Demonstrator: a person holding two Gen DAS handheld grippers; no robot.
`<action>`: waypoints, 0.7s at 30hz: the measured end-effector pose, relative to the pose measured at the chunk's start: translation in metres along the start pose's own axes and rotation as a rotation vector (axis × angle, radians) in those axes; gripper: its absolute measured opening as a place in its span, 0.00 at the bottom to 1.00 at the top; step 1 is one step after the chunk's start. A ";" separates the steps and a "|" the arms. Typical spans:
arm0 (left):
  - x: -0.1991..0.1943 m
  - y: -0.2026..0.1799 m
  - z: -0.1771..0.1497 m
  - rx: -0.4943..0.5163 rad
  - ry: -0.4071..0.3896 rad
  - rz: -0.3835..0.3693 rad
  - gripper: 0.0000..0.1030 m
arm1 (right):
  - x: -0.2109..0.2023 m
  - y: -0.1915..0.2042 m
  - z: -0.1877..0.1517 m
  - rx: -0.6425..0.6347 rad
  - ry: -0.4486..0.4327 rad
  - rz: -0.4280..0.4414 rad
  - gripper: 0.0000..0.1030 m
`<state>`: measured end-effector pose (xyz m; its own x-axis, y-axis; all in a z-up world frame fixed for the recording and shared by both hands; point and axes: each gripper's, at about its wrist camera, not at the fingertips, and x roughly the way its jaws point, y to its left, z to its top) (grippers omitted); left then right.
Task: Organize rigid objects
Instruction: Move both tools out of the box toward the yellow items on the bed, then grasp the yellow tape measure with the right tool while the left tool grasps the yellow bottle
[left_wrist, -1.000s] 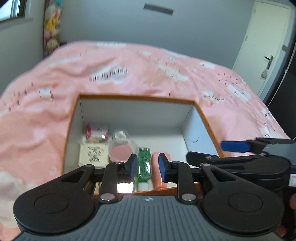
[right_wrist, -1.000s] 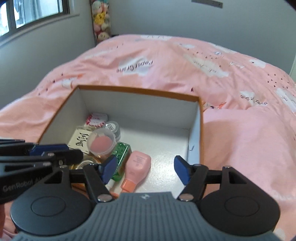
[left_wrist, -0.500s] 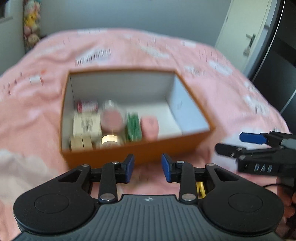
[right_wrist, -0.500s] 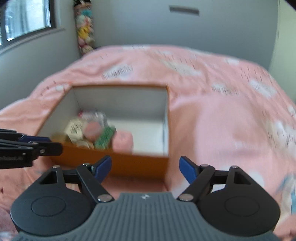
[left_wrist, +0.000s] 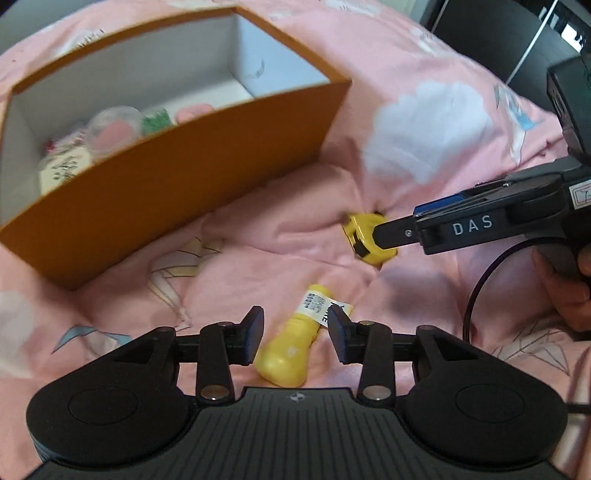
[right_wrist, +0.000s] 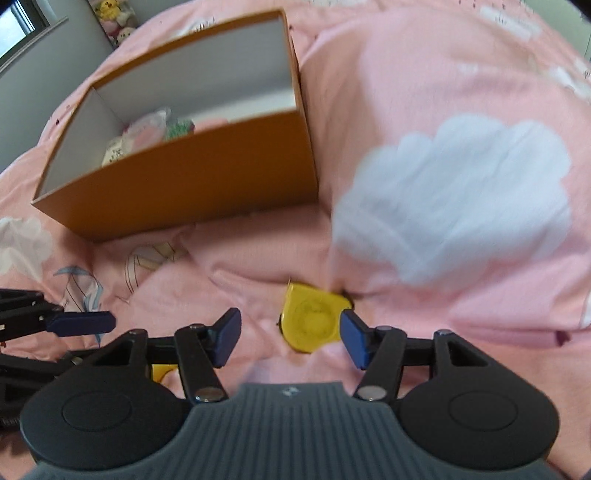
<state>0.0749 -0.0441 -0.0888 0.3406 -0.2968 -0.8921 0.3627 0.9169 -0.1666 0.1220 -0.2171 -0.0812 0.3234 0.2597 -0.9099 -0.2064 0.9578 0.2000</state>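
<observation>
Both grippers are pointing steeply down at the pink bedspread, each lining up on its own yellow item in front of the orange box.

Left gripper: its fingers have just been opening and are standing apart, straddling the neck of a yellow bottle that is lying on its side with its labelled end toward 12 o'clock. The pads are not pressing on it.

Right gripper: its fingers have just been closing and are standing apart around a yellow tape measure, which is lying flat in a fold of the bedding. The right pad is sitting just beside its edge, the left pad clear; no grip is evident.

The box is standing open at 11 o'clock from both grippers, already holding small items along its left half, blurred here. Its right half looks free, which is judged the likely destination.

Clearance: the near box wall is tall, so a lift over the rim will be needed. The soft folds may let the tape measure tilt or sink as the fingers close.
</observation>
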 end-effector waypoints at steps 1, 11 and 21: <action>0.004 -0.001 0.003 0.014 0.010 -0.008 0.45 | 0.005 -0.001 -0.001 0.009 0.015 -0.003 0.58; 0.040 -0.005 0.012 0.029 0.103 0.010 0.48 | 0.034 -0.018 0.002 0.106 0.078 0.012 0.59; 0.055 0.000 0.013 -0.001 0.114 0.000 0.48 | 0.056 -0.035 0.004 0.193 0.109 0.041 0.60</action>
<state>0.1045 -0.0633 -0.1322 0.2394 -0.2646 -0.9342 0.3614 0.9173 -0.1672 0.1512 -0.2357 -0.1382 0.2149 0.2943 -0.9312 -0.0332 0.9552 0.2942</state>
